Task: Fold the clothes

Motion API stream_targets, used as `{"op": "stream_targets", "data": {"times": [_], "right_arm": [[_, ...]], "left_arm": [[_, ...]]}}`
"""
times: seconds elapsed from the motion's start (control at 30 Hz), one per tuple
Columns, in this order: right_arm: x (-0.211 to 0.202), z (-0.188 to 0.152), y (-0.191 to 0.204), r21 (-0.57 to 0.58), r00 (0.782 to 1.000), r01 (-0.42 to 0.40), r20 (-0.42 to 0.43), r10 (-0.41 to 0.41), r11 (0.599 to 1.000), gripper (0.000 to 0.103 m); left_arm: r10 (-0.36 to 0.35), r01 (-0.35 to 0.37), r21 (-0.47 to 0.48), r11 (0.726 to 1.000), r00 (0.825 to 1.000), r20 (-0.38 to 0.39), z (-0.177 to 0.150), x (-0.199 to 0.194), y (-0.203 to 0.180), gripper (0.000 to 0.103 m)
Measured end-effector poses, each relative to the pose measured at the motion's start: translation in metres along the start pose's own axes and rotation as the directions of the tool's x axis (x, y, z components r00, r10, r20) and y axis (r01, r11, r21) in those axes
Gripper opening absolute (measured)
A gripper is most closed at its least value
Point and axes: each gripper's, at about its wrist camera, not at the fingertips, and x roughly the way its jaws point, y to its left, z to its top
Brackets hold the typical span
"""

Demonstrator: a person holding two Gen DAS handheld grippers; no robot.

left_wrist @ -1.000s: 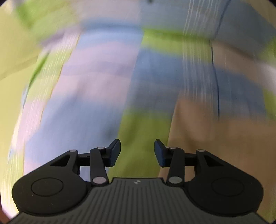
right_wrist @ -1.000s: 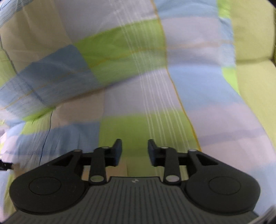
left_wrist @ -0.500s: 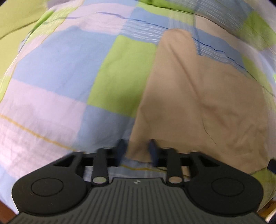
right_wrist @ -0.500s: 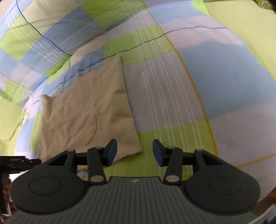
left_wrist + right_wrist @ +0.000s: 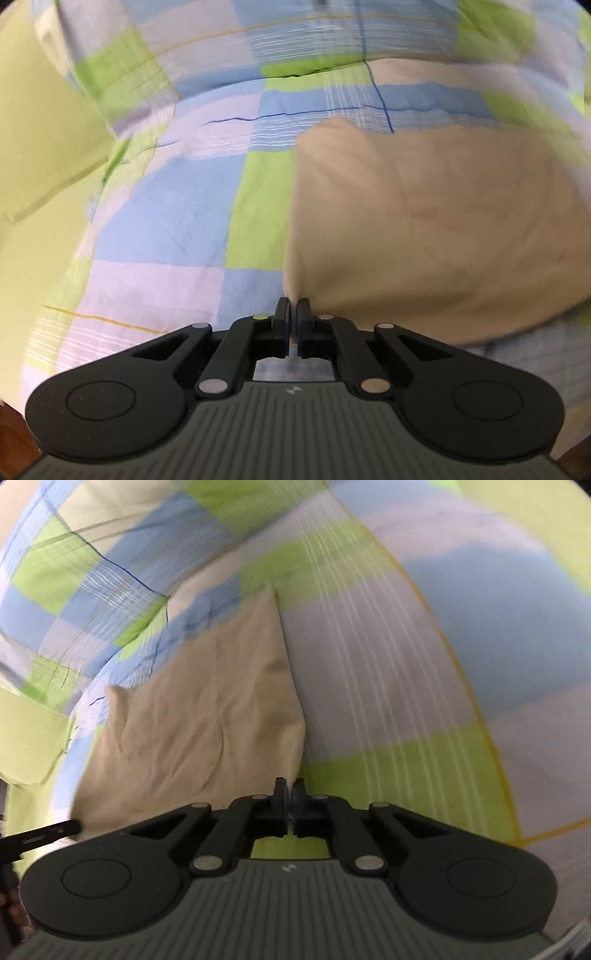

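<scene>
A tan cloth (image 5: 436,229) lies flat on a checked bedsheet (image 5: 177,229) of blue, green and pale lilac squares. In the left wrist view the cloth fills the area from about one o'clock round to four o'clock, its left edge running almost straight up from the fingertips and its far left corner sitting at about twelve o'clock, beside a thin dark blue line in the sheet. The left gripper (image 5: 293,314) points steeply down at the near left corner of the cloth, and its jaws are pressed together with the tan corner pinched between them. In the right wrist view the same cloth (image 5: 192,716) spreads from about nine o'clock up to twelve o'clock, with faint creases across it and its right edge slanting down toward the fingertips. The right gripper (image 5: 289,794) is at the near right corner, jaws closed together; the tan edge reaches the fingertips, so it appears to be clamped on that corner, though the blur makes the contact hard to see. Beyond the sheet, a plain yellow-green cover (image 5: 40,155) shows at nine o'clock in the left view. At eight o'clock in the right view a dark bar (image 5: 40,836) juts in from the edge.
</scene>
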Motion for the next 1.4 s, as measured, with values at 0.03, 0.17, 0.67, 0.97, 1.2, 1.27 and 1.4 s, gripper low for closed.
{"op": "stream_targets", "data": {"times": [0.03, 0.17, 0.67, 0.97, 1.2, 1.27, 1.4], "right_arm": [[-0.004, -0.002, 0.002, 0.003, 1.0, 0.017, 0.008, -0.018, 1.0, 0.002], [0.003, -0.016, 0.007, -0.03, 0.994, 0.101, -0.041, -0.102, 0.994, 0.002], [0.028, 0.046, 0.083, -0.327, 0.996, 0.044, 0.09, -0.015, 0.944, 0.02], [0.101, 0.097, 0.073, -0.43, 0.979, 0.197, 0.132, -0.155, 0.881, 0.0], [0.055, 0.087, 0.079, -0.402, 0.979, 0.155, 0.182, -0.087, 0.902, 0.009], [0.053, 0.063, 0.094, -0.463, 0.993, 0.057, 0.115, -0.003, 0.884, 0.011], [0.07, 0.039, 0.077, -0.512, 0.983, 0.182, 0.098, -0.153, 0.84, 0.011]], "left_arm": [[0.012, -0.012, -0.001, 1.0, 0.999, -0.032, -0.006, 0.007, -0.003, 0.002], [0.031, -0.034, -0.055, 0.998, 0.998, -0.057, -0.01, 0.014, 0.005, 0.029], [-0.343, 0.318, 0.213, 0.924, 0.934, 0.097, 0.102, 0.047, -0.012, 0.028], [-0.121, 0.094, 0.164, 0.982, 0.978, 0.167, 0.122, 0.101, 0.033, 0.027], [-0.269, 0.247, 0.136, 0.959, 0.946, 0.181, 0.099, 0.066, 0.039, 0.028], [-0.287, 0.252, 0.203, 0.946, 0.944, 0.163, 0.086, 0.07, 0.031, 0.038], [-0.199, 0.172, 0.191, 0.966, 0.971, 0.135, 0.069, 0.087, 0.041, 0.044]]}}
